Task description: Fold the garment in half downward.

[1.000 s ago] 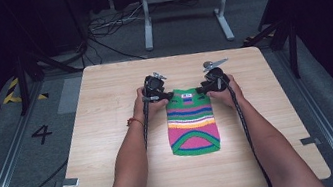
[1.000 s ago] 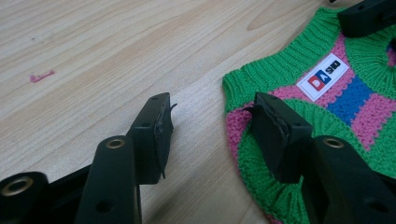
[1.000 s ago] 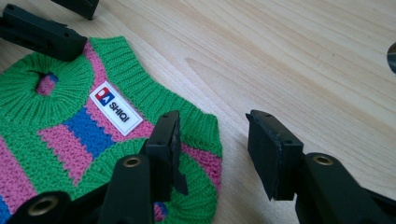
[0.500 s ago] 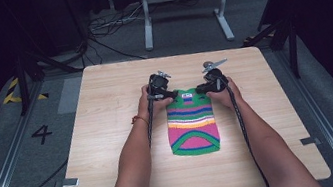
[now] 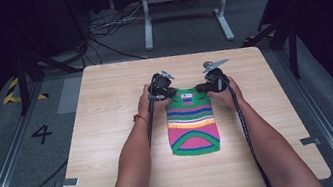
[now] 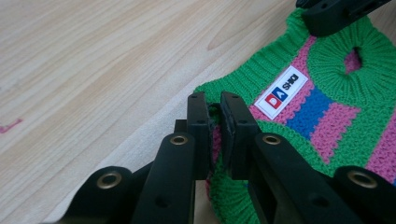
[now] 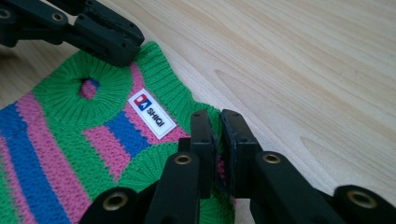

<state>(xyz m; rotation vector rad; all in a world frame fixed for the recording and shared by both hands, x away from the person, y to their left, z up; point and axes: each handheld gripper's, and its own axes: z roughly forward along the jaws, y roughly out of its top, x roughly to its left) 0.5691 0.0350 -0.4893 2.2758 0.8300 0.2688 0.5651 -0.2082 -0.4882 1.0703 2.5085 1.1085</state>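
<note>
Striped knit sweater lies flat on wooden table. Its top corners are pinched by left gripper & right gripper, jaws closed on fabric.

both grippers' jaws nearly closed

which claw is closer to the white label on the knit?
Left, though only narrowly. The left claw is clamped on the knit's far edge beside the white label. The right claw grips the opposite far corner, a little farther from the label.
</note>
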